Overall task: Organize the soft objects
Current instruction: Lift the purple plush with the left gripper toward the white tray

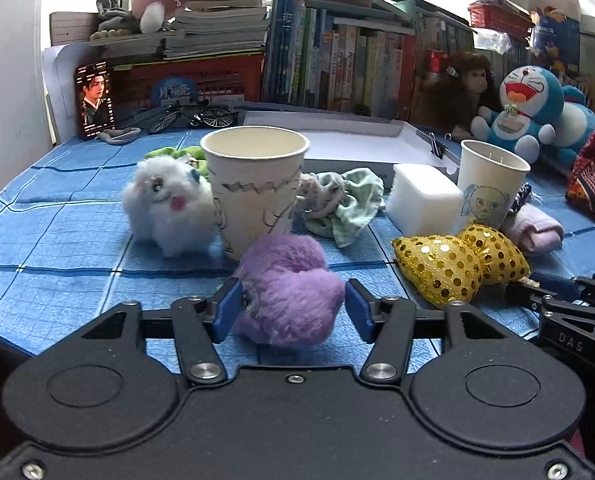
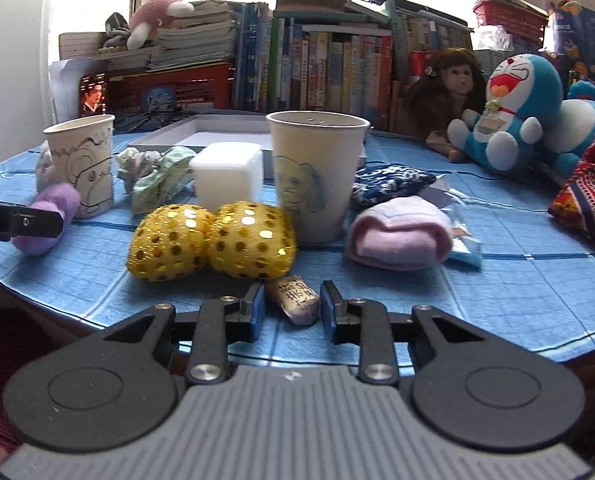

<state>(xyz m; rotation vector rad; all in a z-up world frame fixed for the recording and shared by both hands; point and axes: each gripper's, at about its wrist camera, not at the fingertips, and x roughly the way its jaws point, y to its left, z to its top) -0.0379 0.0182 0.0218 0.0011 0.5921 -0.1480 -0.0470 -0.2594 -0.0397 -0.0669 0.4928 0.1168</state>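
Right gripper (image 1: pixel 569 320), on its black body at the edge of the left wrist view: pale letters "DAS". Small beige pouch (image 2: pixel 295 299), just in front of the gold sequinned cushion (image 2: pixel 211 242): handwritten Chinese characters, not legible. Book spines behind the cups: lettering too small to read.

Blue checked cloth (image 1: pixel 65 240) over the whole tabletop, darker blue lines crossing it. Near the left tongs (image 1: pixel 289 306), black with blue pads, a fluffy purple toy (image 1: pixel 293 300). Left of it, a white fluffy toy (image 1: pixel 165 208) with a pink mouth. Two white paper cups, the left cup (image 1: pixel 253 192) scrawled with grey lines, the right cup (image 2: pixel 317 176) with a blue and yellow drawing. Gold sequinned cushion (image 2: pixel 213 246), shiny dots all over. White sponge block (image 2: pixel 227 178), pale green scrunched cloth (image 2: pixel 157 178), pink rolled sock (image 2: pixel 397 236). Far right, a blue and white plush cat (image 2: pixel 513 120) with a red mouth.
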